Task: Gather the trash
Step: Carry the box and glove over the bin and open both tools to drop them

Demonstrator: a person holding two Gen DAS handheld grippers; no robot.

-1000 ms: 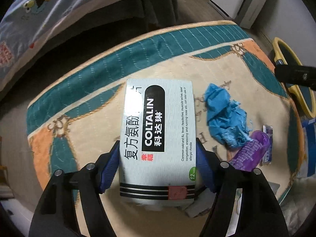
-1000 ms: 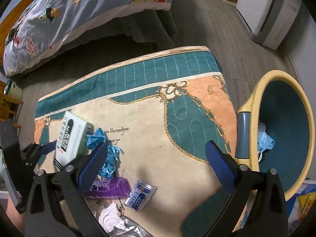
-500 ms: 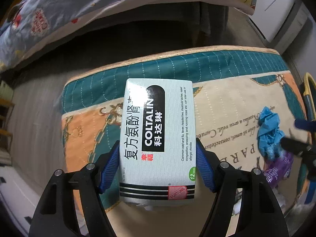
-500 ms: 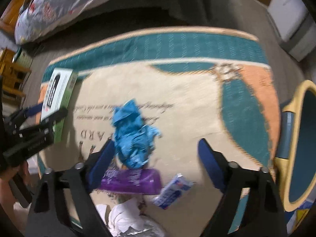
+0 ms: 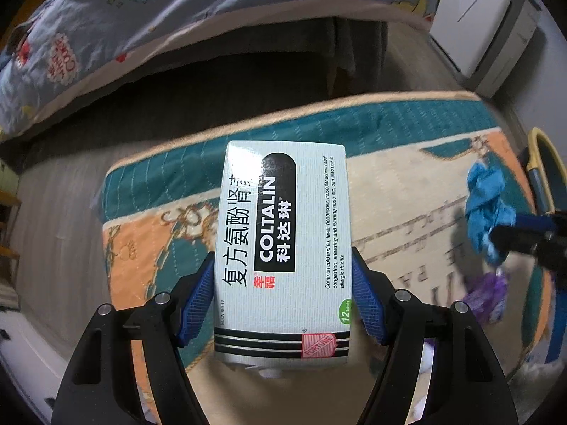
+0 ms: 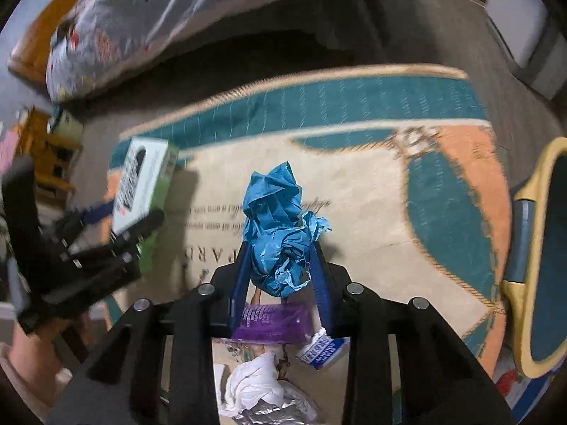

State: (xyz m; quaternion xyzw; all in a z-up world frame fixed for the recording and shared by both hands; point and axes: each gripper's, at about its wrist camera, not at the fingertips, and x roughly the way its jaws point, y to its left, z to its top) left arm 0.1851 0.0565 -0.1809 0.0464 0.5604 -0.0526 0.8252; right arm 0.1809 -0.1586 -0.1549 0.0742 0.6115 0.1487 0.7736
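A: Rug (image 6: 372,191) is seen littered; the medicine box (image 5: 283,248) is gripped by its long sides in the left claw (image 5: 283,301), above the rug's edge. Stiff, light card.

B: Blue crumpled paper (image 6: 280,237) is being pinched; the right claw (image 6: 280,283) has just been closing on it. Soft, springy, best taken mid-wad.

We're in a home bedroom here: a bed (image 5: 219,17) with a cartoon-print quilt hangs over a wood-plank floor (image 5: 53,219), a teal, orange and cream rug (image 6: 407,184) spreads beside it, a white cabinet (image 5: 475,21) stands by the wall, and a yellow-rimmed bin (image 6: 531,248) sits at the rug's edge.
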